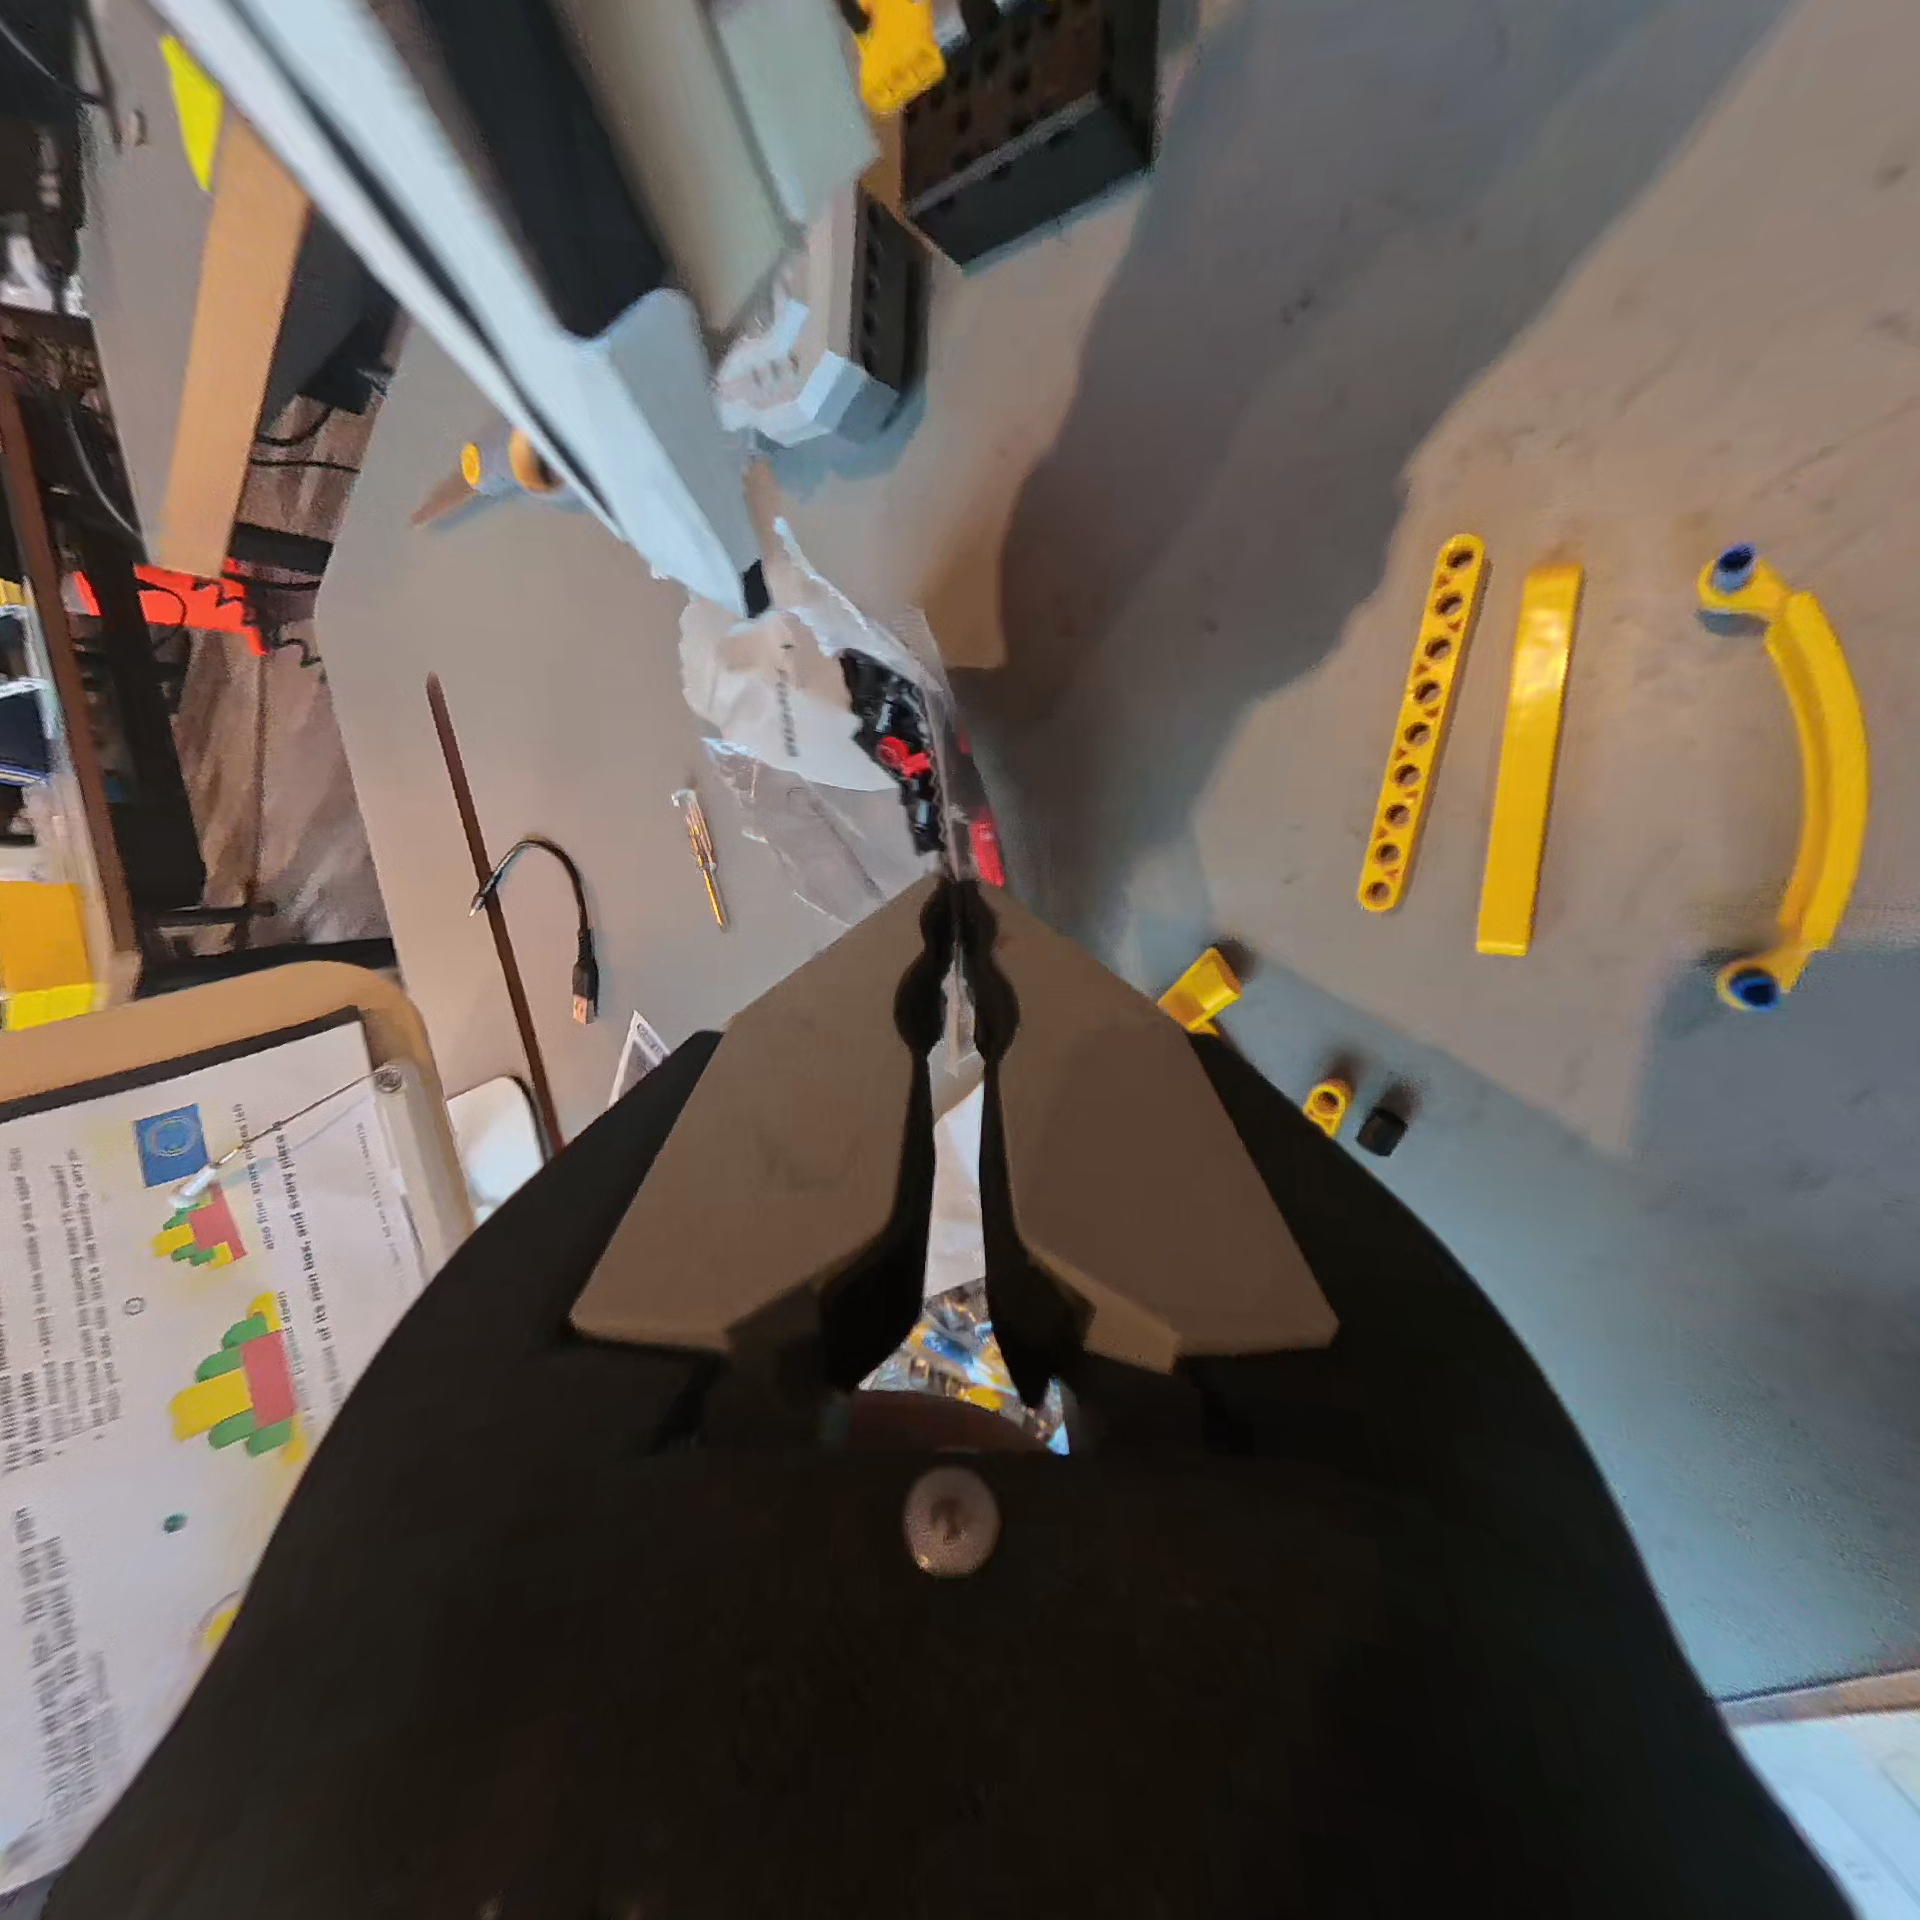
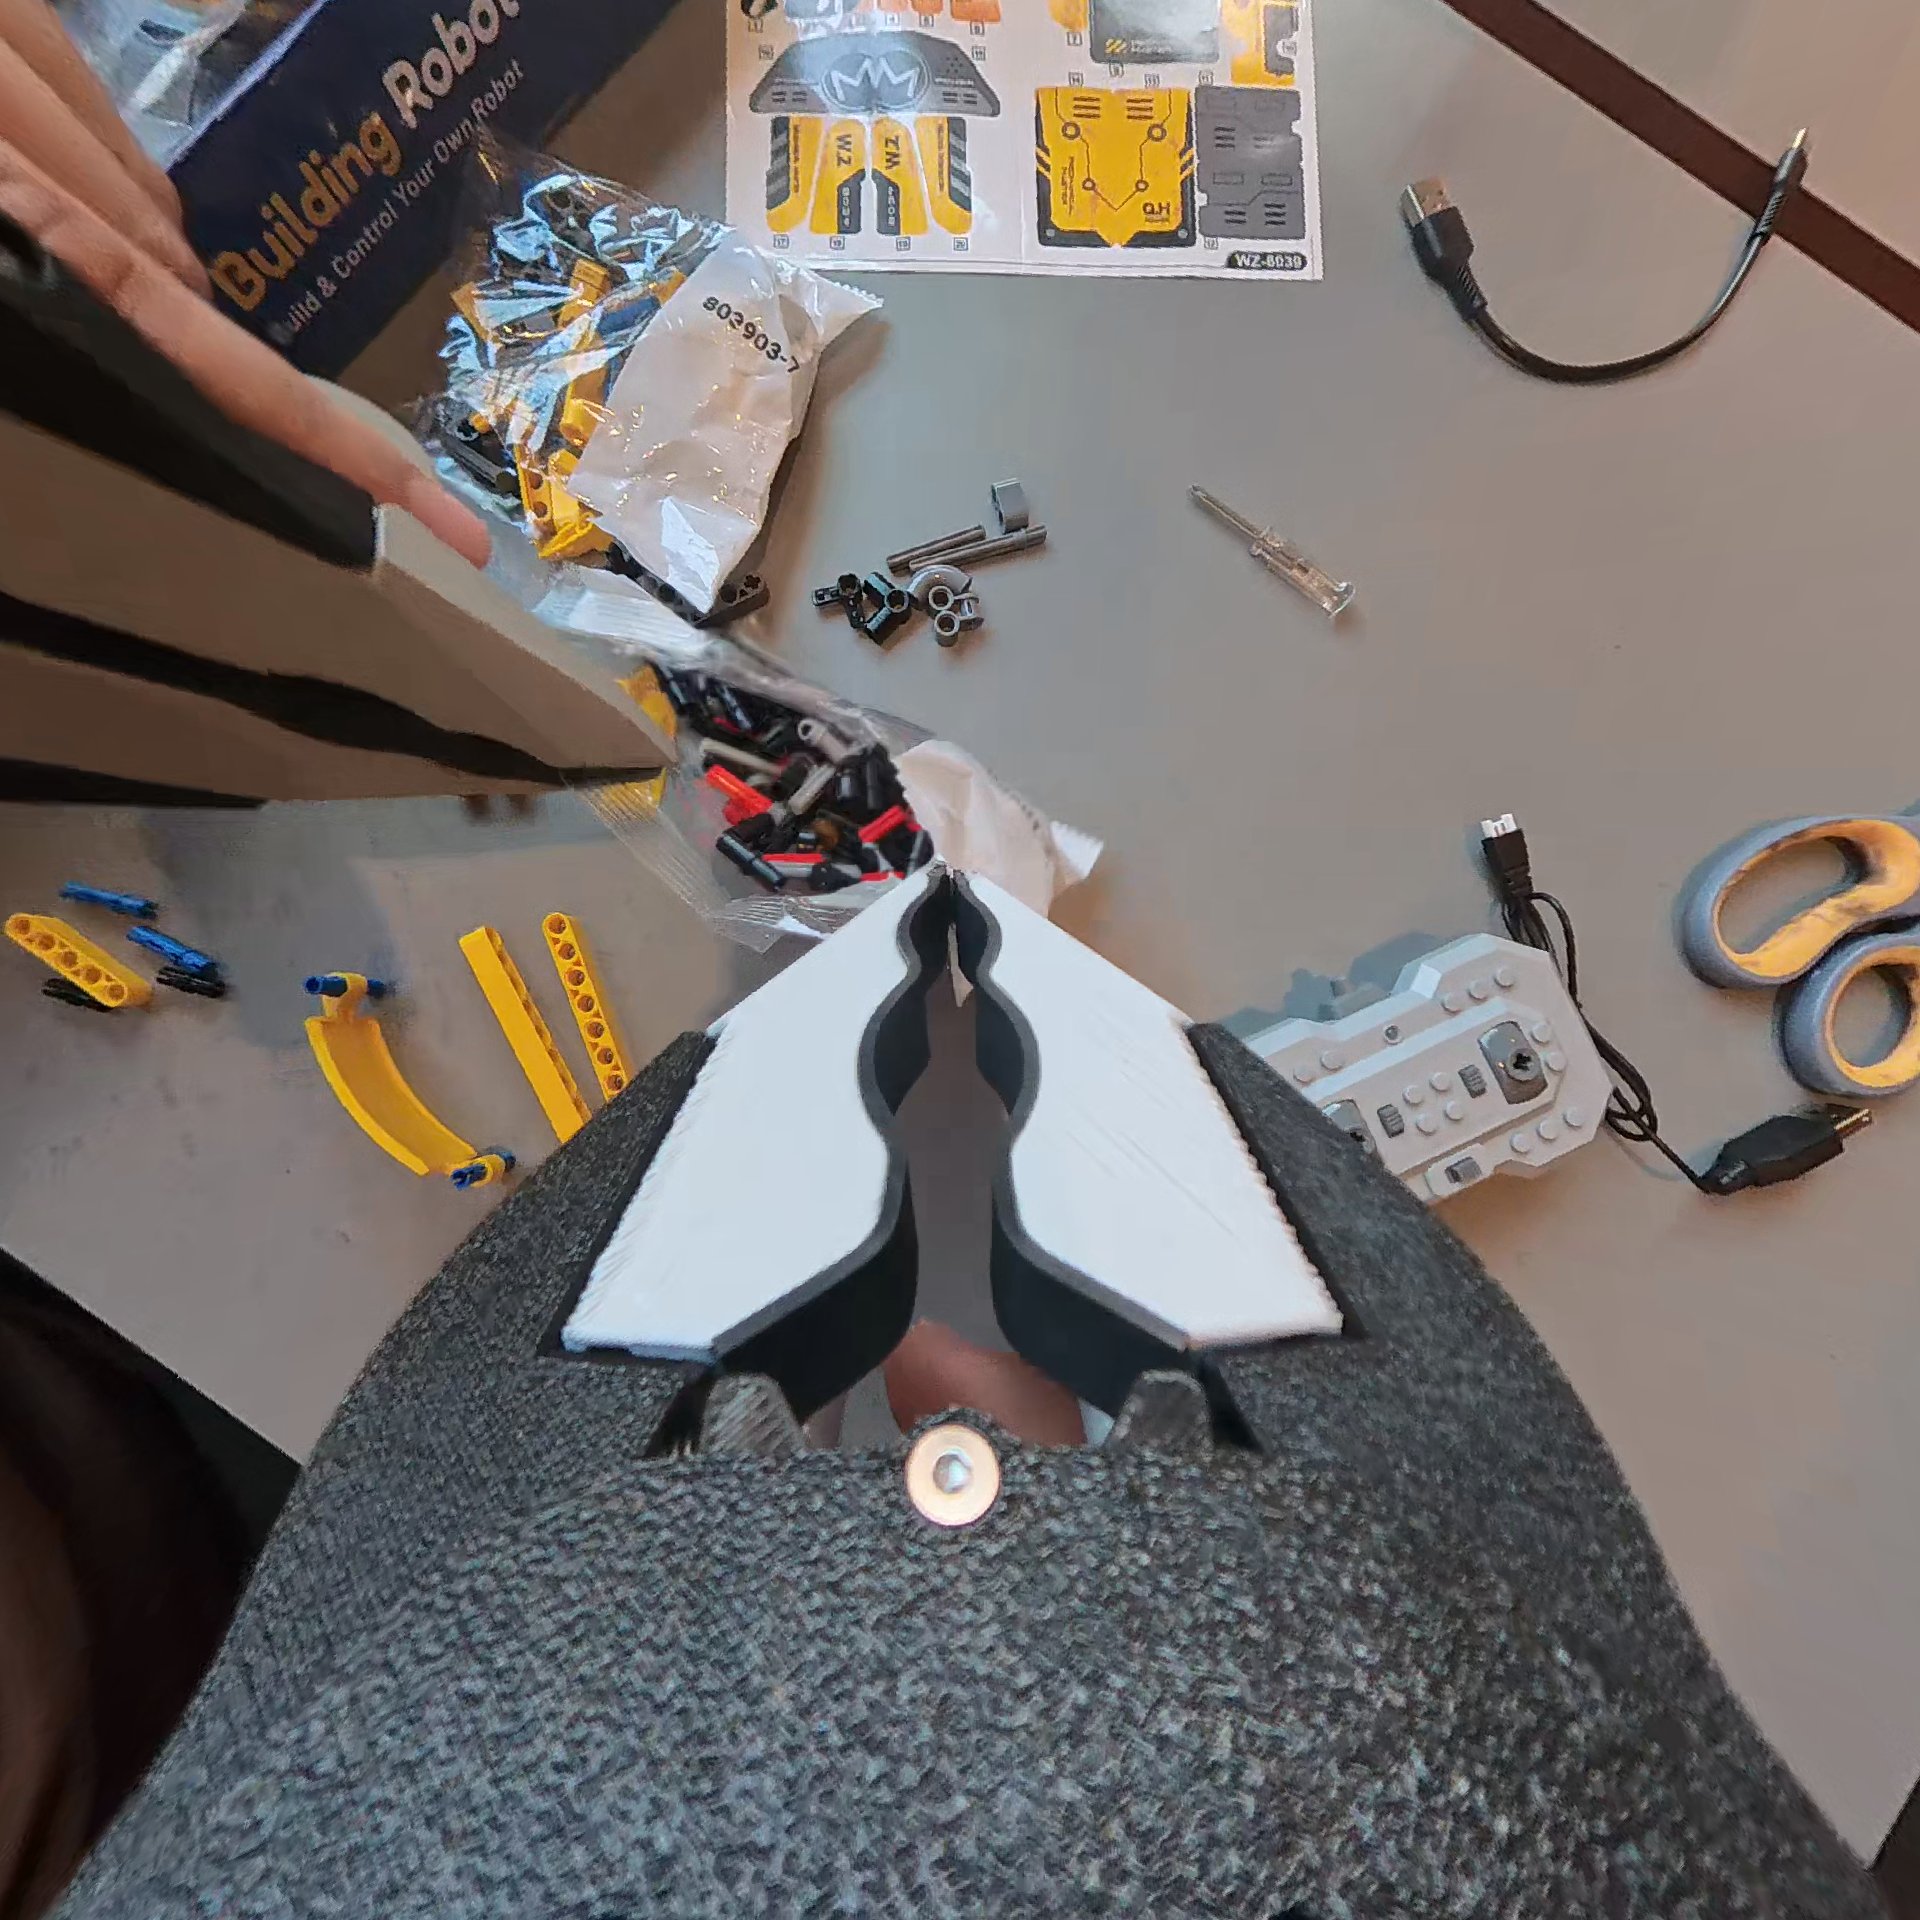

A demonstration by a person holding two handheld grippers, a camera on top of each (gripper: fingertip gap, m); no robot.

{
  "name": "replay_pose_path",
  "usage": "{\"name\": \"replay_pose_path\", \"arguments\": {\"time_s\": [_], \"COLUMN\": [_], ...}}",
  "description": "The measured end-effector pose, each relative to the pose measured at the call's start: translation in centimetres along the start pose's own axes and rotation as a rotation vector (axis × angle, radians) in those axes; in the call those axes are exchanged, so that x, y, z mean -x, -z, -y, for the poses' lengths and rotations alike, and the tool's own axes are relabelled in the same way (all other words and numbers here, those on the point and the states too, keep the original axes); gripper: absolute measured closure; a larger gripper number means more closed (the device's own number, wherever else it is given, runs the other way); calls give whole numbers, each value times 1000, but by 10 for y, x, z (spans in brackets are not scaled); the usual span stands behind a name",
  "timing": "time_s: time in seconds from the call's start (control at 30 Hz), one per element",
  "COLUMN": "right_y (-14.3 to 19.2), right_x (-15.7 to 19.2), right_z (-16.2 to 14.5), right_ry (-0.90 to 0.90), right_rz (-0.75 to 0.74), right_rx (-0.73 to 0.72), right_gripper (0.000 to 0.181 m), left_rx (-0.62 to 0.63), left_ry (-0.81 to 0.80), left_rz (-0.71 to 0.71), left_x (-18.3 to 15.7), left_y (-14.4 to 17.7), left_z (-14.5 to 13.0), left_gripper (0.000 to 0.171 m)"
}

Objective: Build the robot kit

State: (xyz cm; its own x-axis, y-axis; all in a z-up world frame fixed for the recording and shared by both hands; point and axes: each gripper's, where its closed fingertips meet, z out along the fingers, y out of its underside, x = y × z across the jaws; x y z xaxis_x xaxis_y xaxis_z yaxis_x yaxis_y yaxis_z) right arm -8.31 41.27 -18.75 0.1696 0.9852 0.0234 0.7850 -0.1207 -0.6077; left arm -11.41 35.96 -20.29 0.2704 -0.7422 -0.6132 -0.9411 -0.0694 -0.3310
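A clear plastic bag of black and red pins point(image 1: 894, 748) hangs between both grippers over the grey table point(image 1: 1299, 416). In the left wrist view, my left gripper point(image 1: 954, 894) is shut on the bag's clear edge, and a strip of film runs down between its pads. In the right wrist view, my right gripper point(image 2: 948, 883) is shut on the white edge of the same bag point(image 2: 810, 800). The left gripper point(image 2: 665, 774) comes in from the left there, pinching the bag's opposite side, with a person's hand point(image 2: 208, 343) on it. The right gripper point(image 1: 743, 592) shows at the bag's far end in the left wrist view.
On the table lie a yellow holed beam point(image 1: 1418, 727), a flat yellow beam point(image 1: 1527, 758) and a curved yellow piece point(image 1: 1818, 769). Also there: a second parts bag point(image 2: 623, 416), loose grey pins point(image 2: 925, 582), a sticker sheet point(image 2: 1029, 135), a screwdriver point(image 2: 1273, 551), a grey module point(image 2: 1455, 1070) and scissors point(image 2: 1818, 956). The left gripper's tips are roughly 7 centimetres from the right gripper's. The grey module point(image 2: 1455, 1070) lies some 15 centimetres from my right tips, 20 centimetres from my left tips.
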Motion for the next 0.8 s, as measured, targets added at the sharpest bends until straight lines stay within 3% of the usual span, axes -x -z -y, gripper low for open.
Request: {"name": "replay_pose_path", "arguments": {"time_s": [0.2,0.3,0.37,0.47,0.53,0.8], "right_y": [35,62,77,89,93,113], "right_x": [12,20,30,45,50,60], "right_z": [27,47,54,57,57,53], "right_ry": [45,126,202,354,407,423], "right_rz": [118,170,196,167,133,116], "right_rx": [-226,-409,-497,-553,-534,-531], "right_gripper": [158,138,139,141,133,123], "left_rx": [-310,-399,-441,-472,-465,-436], "left_ry": [265,307,307,285,289,303], "left_rz": [-69,-76,-78,-98,-105,-86], "left_x": [24,32,33,29,28,28], "left_y": [39,60,71,82,84,82], "left_z": [15,19,23,28,29,39], "left_gripper": [171,171,171,171,171,171]}}
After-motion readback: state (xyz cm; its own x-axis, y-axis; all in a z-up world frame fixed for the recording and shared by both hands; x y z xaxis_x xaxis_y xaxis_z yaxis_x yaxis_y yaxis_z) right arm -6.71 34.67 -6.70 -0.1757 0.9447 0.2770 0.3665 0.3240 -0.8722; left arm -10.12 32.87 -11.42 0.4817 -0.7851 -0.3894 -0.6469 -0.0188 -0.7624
